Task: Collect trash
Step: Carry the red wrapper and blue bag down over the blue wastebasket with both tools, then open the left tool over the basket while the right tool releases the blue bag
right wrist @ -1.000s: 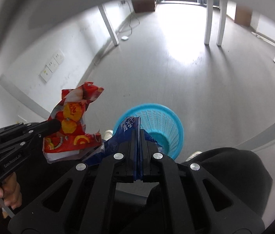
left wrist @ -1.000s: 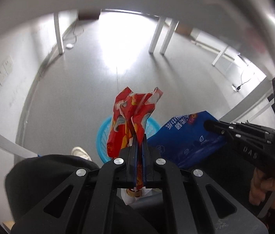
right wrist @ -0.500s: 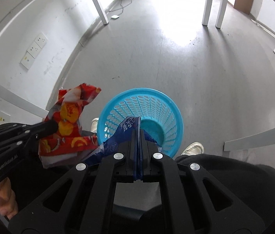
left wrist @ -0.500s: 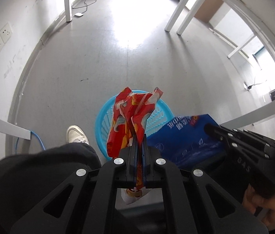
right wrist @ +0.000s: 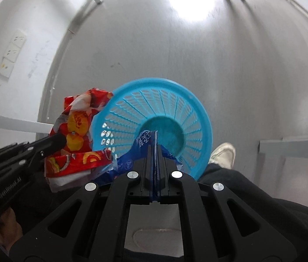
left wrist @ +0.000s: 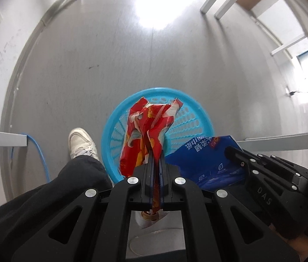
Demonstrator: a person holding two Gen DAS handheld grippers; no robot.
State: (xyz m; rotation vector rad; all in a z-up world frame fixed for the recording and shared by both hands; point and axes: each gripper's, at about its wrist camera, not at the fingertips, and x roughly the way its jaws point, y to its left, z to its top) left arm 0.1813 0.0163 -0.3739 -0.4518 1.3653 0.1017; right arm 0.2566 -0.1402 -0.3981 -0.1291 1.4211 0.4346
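My left gripper (left wrist: 154, 163) is shut on a crumpled red snack wrapper (left wrist: 148, 131) and holds it above a blue plastic basket (left wrist: 197, 118) on the floor. My right gripper (right wrist: 155, 150) is shut on a blue wrapper (right wrist: 129, 159) and holds it over the same basket (right wrist: 175, 100). The blue wrapper (left wrist: 210, 157) and the right gripper (left wrist: 232, 152) show at the right of the left wrist view. The red wrapper (right wrist: 77, 135) and the left gripper (right wrist: 57, 139) show at the left of the right wrist view.
The person's legs in black trousers (left wrist: 51, 192) and white shoes (left wrist: 80, 142) (right wrist: 222, 155) stand beside the basket. White table legs (left wrist: 217, 2) stand far off. A wall with sockets (right wrist: 12, 52) is at left. A blue cable (left wrist: 40, 157) runs along the floor.
Both grippers have tilted down and moved over the basket with their wrappers. The basket now sits larger and more central in both views.
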